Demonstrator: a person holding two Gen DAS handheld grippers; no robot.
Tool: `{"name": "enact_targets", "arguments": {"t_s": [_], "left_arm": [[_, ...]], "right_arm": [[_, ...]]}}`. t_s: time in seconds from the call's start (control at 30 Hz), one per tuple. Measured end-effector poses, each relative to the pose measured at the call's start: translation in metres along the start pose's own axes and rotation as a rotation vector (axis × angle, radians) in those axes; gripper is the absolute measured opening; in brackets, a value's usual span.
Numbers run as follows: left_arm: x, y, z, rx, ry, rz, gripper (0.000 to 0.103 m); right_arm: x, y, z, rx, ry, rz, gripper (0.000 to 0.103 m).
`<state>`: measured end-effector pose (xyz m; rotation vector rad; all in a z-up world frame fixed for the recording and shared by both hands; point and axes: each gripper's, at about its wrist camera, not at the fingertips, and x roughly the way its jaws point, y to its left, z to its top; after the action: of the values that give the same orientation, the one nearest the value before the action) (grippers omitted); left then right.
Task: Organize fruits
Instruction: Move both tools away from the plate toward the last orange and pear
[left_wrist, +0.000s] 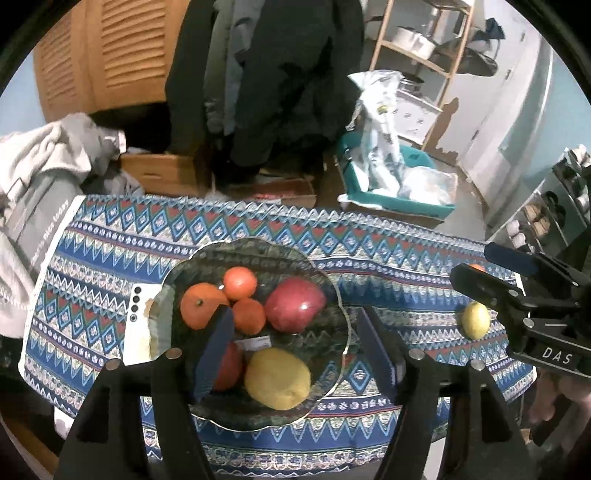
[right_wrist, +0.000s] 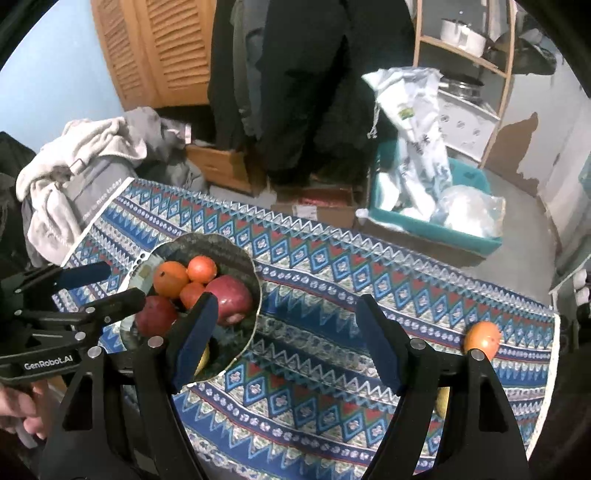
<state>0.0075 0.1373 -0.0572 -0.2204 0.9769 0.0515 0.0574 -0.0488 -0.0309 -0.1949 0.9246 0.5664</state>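
Both claws hang wide open and empty! Left claw (left_wrist: 295, 350) hovers low over the glass plate (left_wrist: 332, 380), its blue pads (left_wrist: 218, 350) straddling the pile; right claw (right_wrist: 288, 339) floats above bare tablecloth (right_wrist: 314, 280), nothing between its fingers.

On the plate: three oranges (left_wrist: 240, 282) at the back, a red apple (left_wrist: 295, 310) beside them, a second red fruit (left_wrist: 231, 365) half hidden behind the left pad, and a big lemon (left_wrist: 277, 378) at the front.

Out to the right, two stragglers sit on the cloth, well apart from the plate: a small yellow-green lemon (left_wrist: 475, 319) and an orange fruit (right_wrist: 482, 339) near the cloth's far edge. From the right wrist view that orange one sits just beyond the right finger, and a sliver of yellow peeks out below it.

So the job looks mostly done, with those two left to collect. The right claw is the natural choice: swing right, centre the fingers around the fruit's widest part, close gently since round fruit rolls, and lift clear before crossing. Drop it into the open gap at the plate's right side, keeping off the left claw parked there.
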Motion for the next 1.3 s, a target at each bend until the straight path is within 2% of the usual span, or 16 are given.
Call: {"name": "enact_targets", "arguments": {"t_s": [0.13, 0.23, 0.57, 0.67, 1.3], "left_arm": [[-0.006, -0.013, -0.002, 0.033, -0.013, -0.009, 0.071], [-0.008, -0.023, -0.001, 0.059, -0.015, -0.013, 0.075], [-0.011, -0.058, -0.001, 0.138, -0.026, -0.036, 0.076], [-0.012, -0.069, -0.002, 0.163, -0.029, -0.041, 0.079], [0.017, -0.129, -0.012, 0.298, 0.036, -0.084, 0.080]], "right_arm": [[-0.015, -0.006, -0.004, 0.010, -0.018, -0.005, 0.078], [-0.026, -0.010, -0.008, -0.001, -0.042, -0.028, 0.078], [-0.052, -0.024, -0.034, -0.036, -0.079, -0.089, 0.078], [-0.055, -0.033, -0.042, -0.023, -0.076, -0.099, 0.078], [-0.046, -0.103, -0.081, 0.087, -0.017, -0.130, 0.078]]}}
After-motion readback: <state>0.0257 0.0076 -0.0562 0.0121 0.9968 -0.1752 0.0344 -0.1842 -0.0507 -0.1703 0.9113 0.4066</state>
